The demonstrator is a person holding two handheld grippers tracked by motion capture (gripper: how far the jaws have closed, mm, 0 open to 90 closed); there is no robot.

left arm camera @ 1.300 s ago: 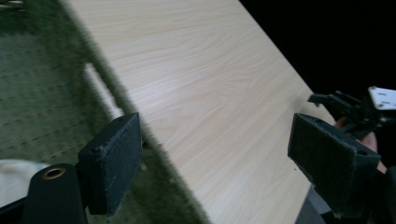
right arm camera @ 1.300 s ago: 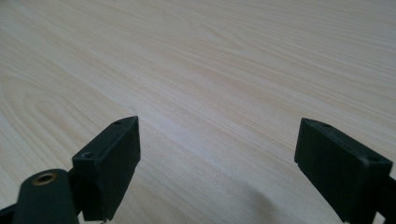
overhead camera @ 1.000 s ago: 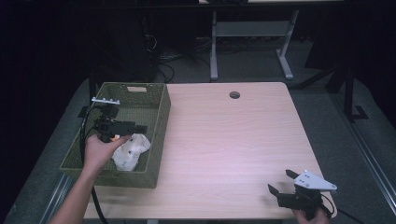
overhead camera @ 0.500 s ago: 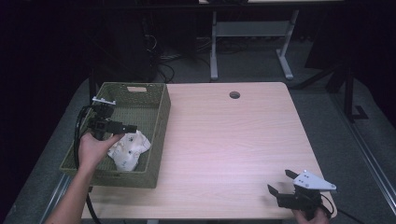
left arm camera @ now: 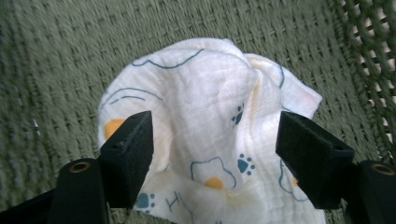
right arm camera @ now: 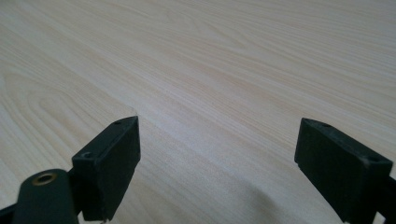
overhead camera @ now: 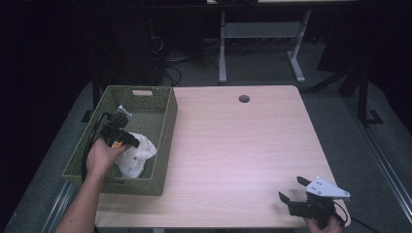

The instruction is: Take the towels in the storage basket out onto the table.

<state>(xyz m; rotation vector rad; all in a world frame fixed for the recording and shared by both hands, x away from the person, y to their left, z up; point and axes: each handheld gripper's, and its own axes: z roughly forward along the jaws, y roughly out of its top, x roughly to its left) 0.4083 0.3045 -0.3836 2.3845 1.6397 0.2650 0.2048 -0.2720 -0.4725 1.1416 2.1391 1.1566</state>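
**Q:** Left of figure, inside the green woven basket (overhead camera: 121, 187) at the left edge of the counter (overhead camera: 243, 145): contents?

**A:** White cloth (overhead camera: 138, 155), printed with blue paw marks and orange spots. Lay crumpled on the basket floor, close to the right-hand wall, bunched into a raised hump.

**Q:** Left gripper (overhead camera: 133, 142)?

**A:** Reached down into the basket, directly over the cloth. Jaws apart, just then closing, with the hump of cloth between them. Pads seemingly not yet pressing on it.

**Q:** Likely handling?

**A:** Judged light, soft and limp. No stiffness, nothing to break, and little tendency to slip, given the matte woven texture. Expected to sag and unfold once lifted, with loose corners trailing.

**Q:** Best place to take hold?

**A:** The crest of the hump, thick with gathered folds and bulky enough to fill the jaws. A single flat edge judged the poorer choice: thin, and apt to slide out. Also worth stopping short of the wicker floor, to avoid snagging the weave.

**Q:** Farther right?

**A:** Bare pale wood, with a small round hole (overhead camera: 244, 98) near the far edge.

**Q:** Far right?

**A:** Right gripper (overhead camera: 290, 187), at the near right corner, low over the counter and well apart from basket and cloth. Jaws wide apart, nothing between them.
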